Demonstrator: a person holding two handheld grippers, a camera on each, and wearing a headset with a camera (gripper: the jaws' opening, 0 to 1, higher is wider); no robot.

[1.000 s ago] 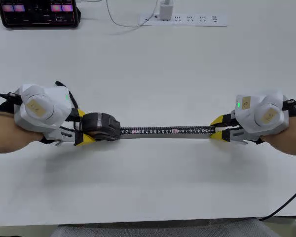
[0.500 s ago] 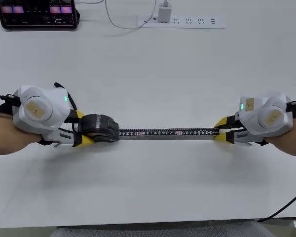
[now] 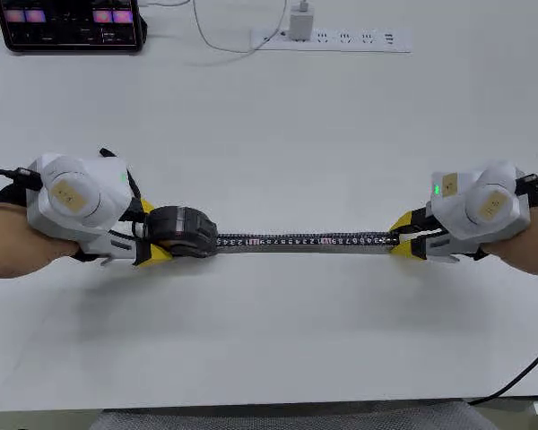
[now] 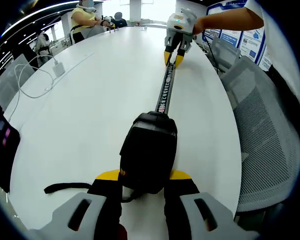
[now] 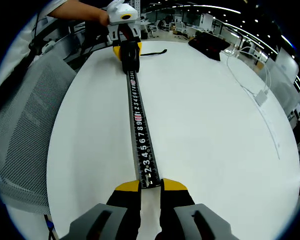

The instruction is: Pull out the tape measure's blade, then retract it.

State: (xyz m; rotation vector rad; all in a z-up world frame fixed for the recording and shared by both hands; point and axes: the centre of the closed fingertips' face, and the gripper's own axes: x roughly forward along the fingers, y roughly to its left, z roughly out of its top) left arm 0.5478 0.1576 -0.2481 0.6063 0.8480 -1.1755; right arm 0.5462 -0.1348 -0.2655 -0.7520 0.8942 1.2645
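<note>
Both forearms lie low over the white bench (image 3: 269, 134), coming in from opposite sides of the head view, each hand wrapped around the back of its tool. The left hand (image 3: 13, 244) aims the left tongs (image 3: 152, 231) to the right. The right hand (image 3: 531, 251) aims the right tongs (image 3: 401, 236) to the left, so the two face each other along one line, well apart.

The left tongs are clenched on the tape measure case (image 3: 181, 231). Their yellow-tipped jaws press its two sides, parted just as far as the black body is wide, and the case sits on the bench. In the left gripper view its black wrist strap (image 4: 65, 187) trails on the surface beside the jaws.

The right tongs are almost closed, pinching the free end of the blade (image 3: 305, 240). In the right gripper view the end with the lowest numbers runs in between the yellow tips. The blade stretches straight from the case to the right tongs, dark with light numerals, low over the bench. Whether it touches the surface I cannot tell.

At the far edge of the bench lie a white power strip (image 3: 332, 38) and a dark device with lit screens (image 3: 67, 22). A grey mesh chair (image 4: 265, 125) stands beside the bench.
</note>
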